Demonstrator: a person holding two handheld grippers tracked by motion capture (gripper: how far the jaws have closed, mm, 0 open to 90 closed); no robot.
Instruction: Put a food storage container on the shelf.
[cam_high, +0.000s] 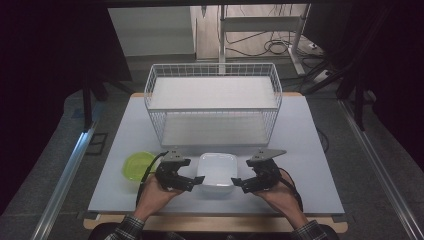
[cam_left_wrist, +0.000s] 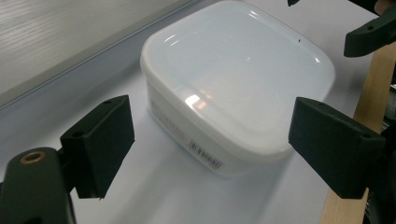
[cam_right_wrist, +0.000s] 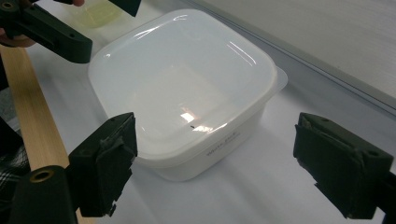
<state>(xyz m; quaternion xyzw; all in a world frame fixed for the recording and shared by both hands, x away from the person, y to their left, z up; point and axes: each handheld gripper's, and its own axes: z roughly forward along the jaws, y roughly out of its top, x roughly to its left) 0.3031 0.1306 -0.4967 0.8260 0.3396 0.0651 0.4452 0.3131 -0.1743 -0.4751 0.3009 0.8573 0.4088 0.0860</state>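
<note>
From the high view, a square white plastic container (cam_high: 217, 172) with rounded corners sits on the pale, smooth counter (cam_high: 310, 150), near its front edge and just in front of a white wire basket (cam_high: 213, 102) made of fine mesh, with flat white shelf panels inside. The left claw (cam_high: 197, 181) and right claw (cam_high: 236, 182), both matt black and angular, flank the container at its front corners. A translucent lime-green round lid or dish (cam_high: 136, 165) lies on the counter to the left.

In the left gripper view, the left claw (cam_left_wrist: 210, 144) stands released, its blocky jaws wide apart with the container (cam_left_wrist: 238, 79) between and beyond them, untouched. The container's glossy, slightly domed lid catches reflections; a small barcode label marks its side wall.

In the right gripper view, the right claw (cam_right_wrist: 215, 161) is likewise released, its jaws faced with rough dark padding, astride the container (cam_right_wrist: 187, 84) without contact. A light wooden strip (cam_right_wrist: 28, 107) edges the counter.
</note>
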